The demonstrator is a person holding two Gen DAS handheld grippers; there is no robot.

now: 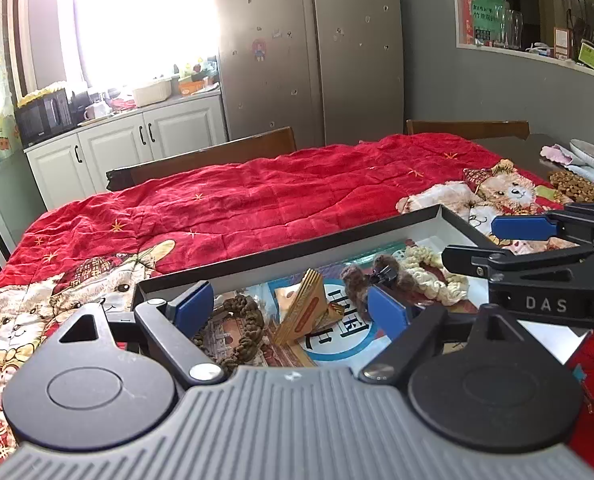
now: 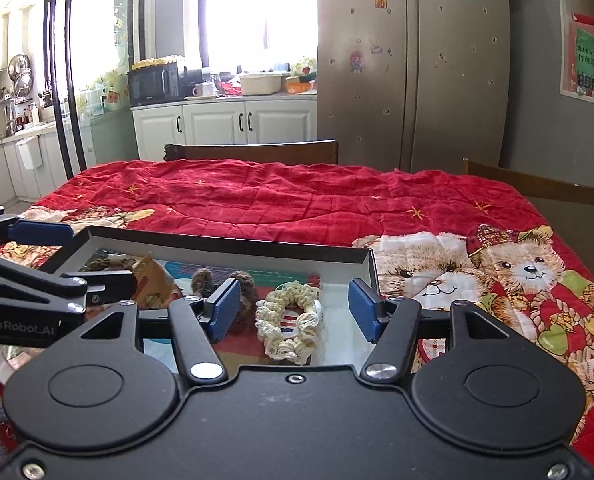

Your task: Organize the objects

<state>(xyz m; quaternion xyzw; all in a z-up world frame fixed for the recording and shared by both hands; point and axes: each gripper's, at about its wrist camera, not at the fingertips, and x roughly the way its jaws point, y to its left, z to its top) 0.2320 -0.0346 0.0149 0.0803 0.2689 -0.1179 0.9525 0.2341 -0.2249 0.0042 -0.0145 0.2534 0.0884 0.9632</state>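
A shallow black-rimmed tray point(image 1: 289, 250) lies on the red quilt; it also shows in the right wrist view point(image 2: 233, 245). In it lie a cream crocheted scrunchie point(image 2: 287, 330), a brown fuzzy hair clip point(image 1: 371, 276), a gold folded wrapper point(image 1: 307, 306) and a dark braided cord point(image 1: 243, 320). My left gripper point(image 1: 289, 310) is open above the wrapper and holds nothing. My right gripper point(image 2: 293, 310) is open with the scrunchie between its fingers, apart from both pads. Each gripper shows from the side in the other's view.
The red bear-print quilt point(image 1: 257, 196) covers the table. Two wooden chair backs point(image 2: 253, 150) stand at the far edge. At the far right of the table sit a plate point(image 1: 593, 154) and a pile of brown pellets point(image 1: 573, 186). Fridge and cabinets stand behind.
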